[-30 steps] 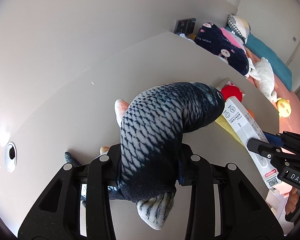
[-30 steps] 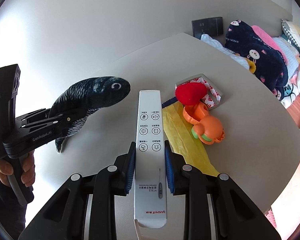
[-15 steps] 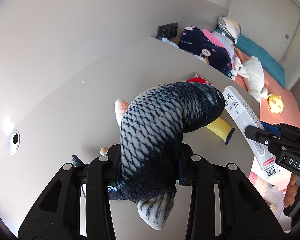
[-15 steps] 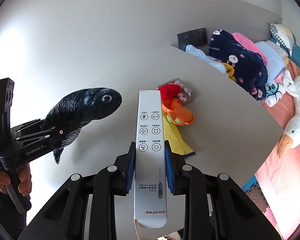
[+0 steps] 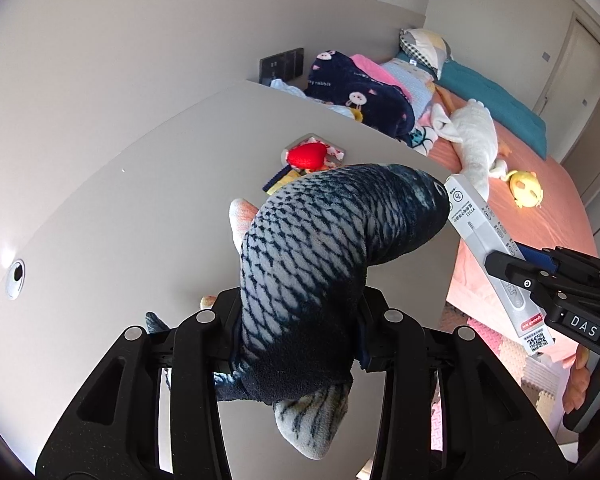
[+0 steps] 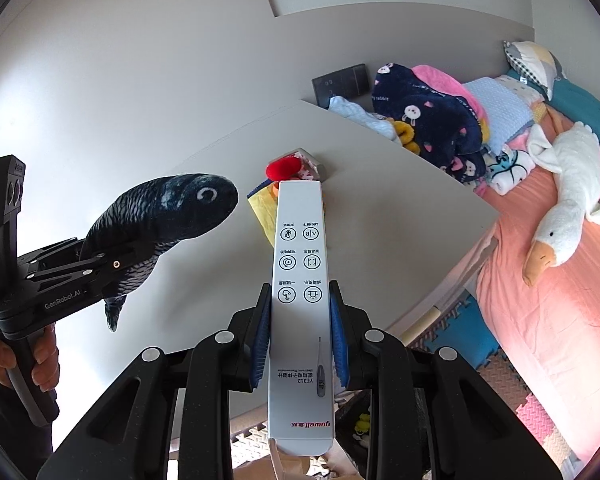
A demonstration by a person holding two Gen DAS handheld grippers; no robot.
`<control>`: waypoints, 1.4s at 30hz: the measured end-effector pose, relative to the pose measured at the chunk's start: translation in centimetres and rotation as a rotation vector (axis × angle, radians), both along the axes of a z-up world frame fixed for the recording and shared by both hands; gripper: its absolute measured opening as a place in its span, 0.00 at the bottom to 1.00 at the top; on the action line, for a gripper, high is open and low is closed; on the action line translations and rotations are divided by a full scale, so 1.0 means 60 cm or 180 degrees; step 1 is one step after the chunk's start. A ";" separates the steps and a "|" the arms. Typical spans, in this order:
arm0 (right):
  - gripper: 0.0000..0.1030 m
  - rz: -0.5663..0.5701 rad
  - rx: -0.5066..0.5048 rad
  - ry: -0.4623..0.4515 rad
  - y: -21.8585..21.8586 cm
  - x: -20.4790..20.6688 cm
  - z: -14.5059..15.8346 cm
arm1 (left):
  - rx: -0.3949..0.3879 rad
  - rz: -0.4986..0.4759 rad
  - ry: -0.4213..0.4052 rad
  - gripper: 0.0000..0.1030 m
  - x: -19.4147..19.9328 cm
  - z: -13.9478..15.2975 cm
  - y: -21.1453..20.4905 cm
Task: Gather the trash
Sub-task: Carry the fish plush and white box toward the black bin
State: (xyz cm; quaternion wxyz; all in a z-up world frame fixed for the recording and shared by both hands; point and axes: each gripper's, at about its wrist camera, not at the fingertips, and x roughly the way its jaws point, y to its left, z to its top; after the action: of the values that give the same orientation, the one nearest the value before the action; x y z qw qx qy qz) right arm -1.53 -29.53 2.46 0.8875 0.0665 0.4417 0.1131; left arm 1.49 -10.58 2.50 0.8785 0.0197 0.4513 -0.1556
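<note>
A pale grey tabletop (image 6: pixel 380 216) runs to a plain wall, with a pink bed (image 6: pixel 548 312) beside it. Your left gripper (image 5: pixel 298 336) has its fingers pinching the plush fish (image 5: pixel 320 256) around the body, head hanging forward above the tabletop. Your right gripper (image 6: pixel 300 336) has its fingers clamped on the long white thermometer box (image 6: pixel 301 280), held clear of the surface. A red plush heart (image 5: pixel 306 155) and a yellow cloth (image 6: pixel 262 208) lie at the tabletop's far end
</note>
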 end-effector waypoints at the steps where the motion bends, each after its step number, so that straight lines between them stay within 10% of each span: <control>1: 0.27 -0.0026 0.0002 -0.0006 -0.007 -0.006 0.001 | 0.0004 -0.0027 -0.0005 0.39 -0.004 0.002 -0.007; 42: 0.27 -0.1064 -0.0087 -0.0075 -0.275 -0.202 0.012 | -0.0083 -0.1088 0.0107 0.40 -0.110 -0.003 -0.303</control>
State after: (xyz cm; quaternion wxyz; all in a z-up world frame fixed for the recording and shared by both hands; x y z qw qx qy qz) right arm -13.66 -46.01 3.21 0.8999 0.1256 0.4155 -0.0414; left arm -5.13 -28.73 2.32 0.8317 0.0821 0.4540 -0.3088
